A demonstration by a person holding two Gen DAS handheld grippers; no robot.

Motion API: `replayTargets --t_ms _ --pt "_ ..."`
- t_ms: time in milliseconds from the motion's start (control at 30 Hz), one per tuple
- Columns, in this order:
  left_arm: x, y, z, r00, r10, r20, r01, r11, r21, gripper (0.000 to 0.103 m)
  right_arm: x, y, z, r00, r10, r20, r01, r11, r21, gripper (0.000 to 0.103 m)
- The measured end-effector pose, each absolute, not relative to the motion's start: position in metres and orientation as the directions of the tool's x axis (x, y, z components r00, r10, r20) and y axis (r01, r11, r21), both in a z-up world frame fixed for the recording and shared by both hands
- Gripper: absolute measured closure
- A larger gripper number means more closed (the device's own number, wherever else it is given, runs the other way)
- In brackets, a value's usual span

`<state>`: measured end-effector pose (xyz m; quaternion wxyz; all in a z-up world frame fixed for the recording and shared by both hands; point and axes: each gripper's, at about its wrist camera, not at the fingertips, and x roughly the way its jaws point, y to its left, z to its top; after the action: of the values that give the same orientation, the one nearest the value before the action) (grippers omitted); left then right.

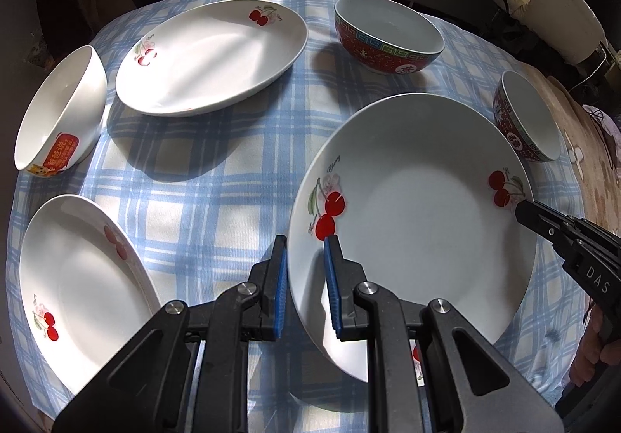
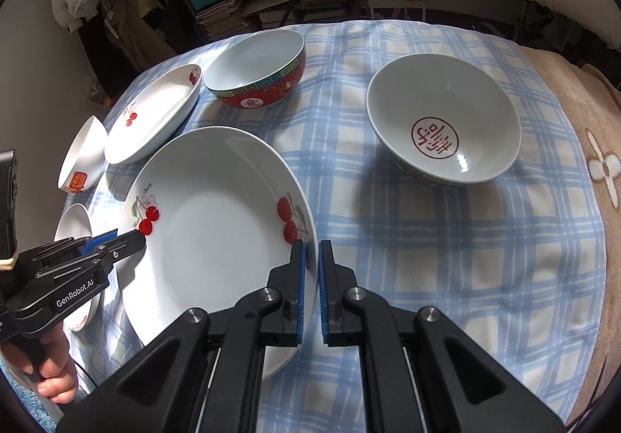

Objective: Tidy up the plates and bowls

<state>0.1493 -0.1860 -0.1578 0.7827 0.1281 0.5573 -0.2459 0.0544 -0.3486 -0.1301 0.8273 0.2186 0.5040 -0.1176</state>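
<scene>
1. Left wrist view: the left tongs [image 1: 306,266] are clamped narrowly on the near-left rim of a cherry-print plate [image 1: 419,223], one blue pad under the rim and one inside it.
2. The plate is tilted, its near edge clear of the blue checked tablecloth [image 1: 217,176] covering the tabletop.
3. The right tongs [image 1: 522,211] enter from the right and meet the opposite rim beside the cherry print.
4. Only this view shows in full the near-left cherry plate [image 1: 77,289]. A far cherry plate [image 1: 209,56], a white bowl with a red label [image 1: 62,110] tipped on its side, a red patterned bowl [image 1: 388,37] and a second patterned bowl [image 1: 528,118] at the right edge also stand on the cloth.
5. Right wrist view: the right tongs [image 2: 312,277] are closed tight on the same plate's [image 2: 217,239] right rim, which sits between the blue pads.
6. The left tongs [image 2: 134,237] grip the rim at the left, by the cherries; a hand [image 2: 54,374] holds their handle.
7. Only this view shows the red seal mark inside the second bowl [image 2: 442,118], which stands well apart from the held plate.
</scene>
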Motion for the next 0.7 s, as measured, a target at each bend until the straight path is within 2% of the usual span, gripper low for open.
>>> replayTargets --t_ms 433,700 --pt "0.107 -0.167 -0.157 0.237 -0.215 -0.948 0.517 0.853 -0.064 0.085 0.023 -0.328 -0.12 0.43 0.009 -0.903 0.414 0.887 0.206 0.095" --pt "0.095 -0.154 -0.167 0.219 -0.166 -0.962 0.504 0.863 -0.034 0.085 0.018 -0.313 -0.133 0.374 0.013 -0.927 0.406 0.897 0.177 0.094"
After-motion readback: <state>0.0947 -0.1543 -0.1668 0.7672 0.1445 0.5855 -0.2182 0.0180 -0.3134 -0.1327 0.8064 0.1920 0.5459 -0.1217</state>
